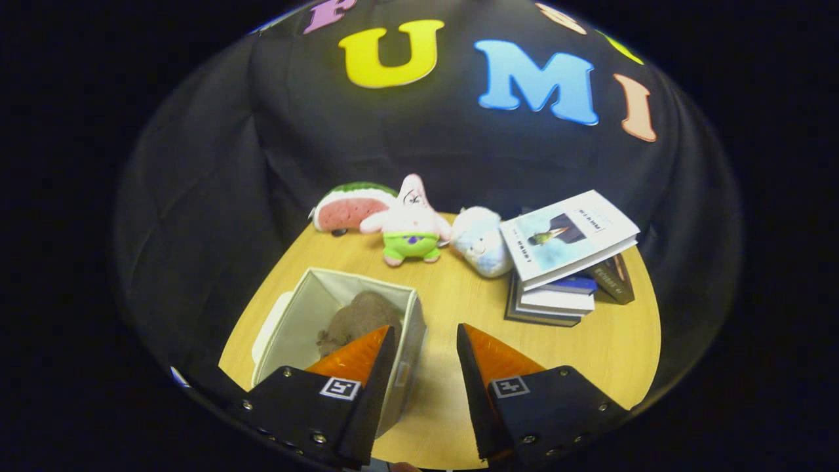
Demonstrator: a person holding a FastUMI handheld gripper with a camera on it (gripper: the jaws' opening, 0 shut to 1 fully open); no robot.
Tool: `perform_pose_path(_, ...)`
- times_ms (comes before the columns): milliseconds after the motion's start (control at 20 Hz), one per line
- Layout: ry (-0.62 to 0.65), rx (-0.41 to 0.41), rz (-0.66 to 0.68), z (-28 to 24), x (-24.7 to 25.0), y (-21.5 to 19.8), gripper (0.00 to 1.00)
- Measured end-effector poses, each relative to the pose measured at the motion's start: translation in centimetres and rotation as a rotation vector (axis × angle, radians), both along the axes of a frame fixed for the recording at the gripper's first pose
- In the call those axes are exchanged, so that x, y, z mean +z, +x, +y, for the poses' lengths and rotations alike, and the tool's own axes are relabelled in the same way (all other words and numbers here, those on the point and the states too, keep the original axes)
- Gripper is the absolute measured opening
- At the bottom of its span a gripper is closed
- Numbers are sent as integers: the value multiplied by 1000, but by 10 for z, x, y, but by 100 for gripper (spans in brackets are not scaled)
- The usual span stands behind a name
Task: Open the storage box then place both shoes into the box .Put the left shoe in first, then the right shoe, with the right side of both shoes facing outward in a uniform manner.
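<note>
A pale fabric storage box (pixel 408 328) stands open on the round wooden table (pixel 459 288), under and just ahead of my left finger. Inside it lies a brown shoe (pixel 357 320), partly hidden by that finger. I cannot tell whether a second shoe is in there. The box's lid (pixel 267 334) leans at its far left side. My gripper (pixel 426 341) hovers above the box's right wall, open, with nothing between its fingers; the gap shows the box wall and bare table.
Beyond the box, at the table's back edge, sit a watermelon plush (pixel 347 208), a pink star plush (pixel 409 226) and a pale blue plush (pixel 482 246). A stack of books (pixel 564 269) with one open on top lies beyond the right finger.
</note>
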State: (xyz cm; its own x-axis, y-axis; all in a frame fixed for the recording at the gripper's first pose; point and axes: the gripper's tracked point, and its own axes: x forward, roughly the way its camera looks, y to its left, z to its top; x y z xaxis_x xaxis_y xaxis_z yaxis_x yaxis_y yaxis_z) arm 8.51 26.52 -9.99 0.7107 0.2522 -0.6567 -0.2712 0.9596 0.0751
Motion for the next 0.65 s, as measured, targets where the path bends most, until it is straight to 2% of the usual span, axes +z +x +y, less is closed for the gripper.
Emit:
perform_pose_path(200, 0, -119, -308, -72, 68, 16, 58)
perform_pose_path(300, -18, -168, -408, -106, 89, 16, 58)
perform_pose_path(600, 23, -244, -468, -145, 97, 10, 61)
perform_pose_path(650, 36, -243, -467, -144, 98, 8, 70)
